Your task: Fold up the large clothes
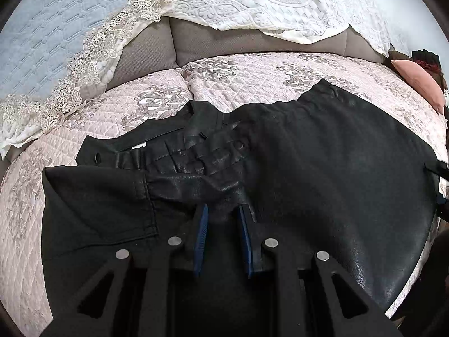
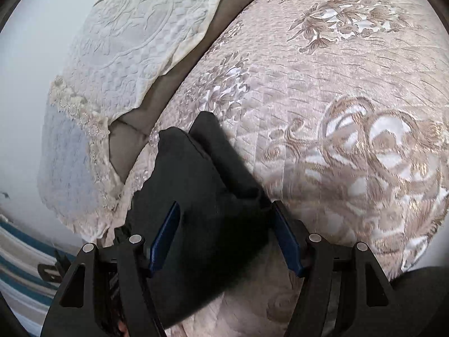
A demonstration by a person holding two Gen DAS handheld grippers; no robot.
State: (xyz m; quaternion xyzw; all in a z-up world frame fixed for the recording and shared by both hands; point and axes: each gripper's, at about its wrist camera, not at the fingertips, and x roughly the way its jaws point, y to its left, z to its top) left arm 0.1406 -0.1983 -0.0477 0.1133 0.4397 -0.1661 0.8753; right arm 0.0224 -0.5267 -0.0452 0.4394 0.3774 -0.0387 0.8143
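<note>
My left gripper (image 1: 223,214) pinches the black trousers (image 1: 308,168) on the quilted cover (image 1: 252,75); right gripper (image 2: 224,213) agape, fabric between, unpressed

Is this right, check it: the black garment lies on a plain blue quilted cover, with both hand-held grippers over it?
Not quite. The black garment lies on a pinkish floral quilted cover, as the left wrist view shows. Both the left hand-held gripper and right hand-held gripper are over it.
</note>
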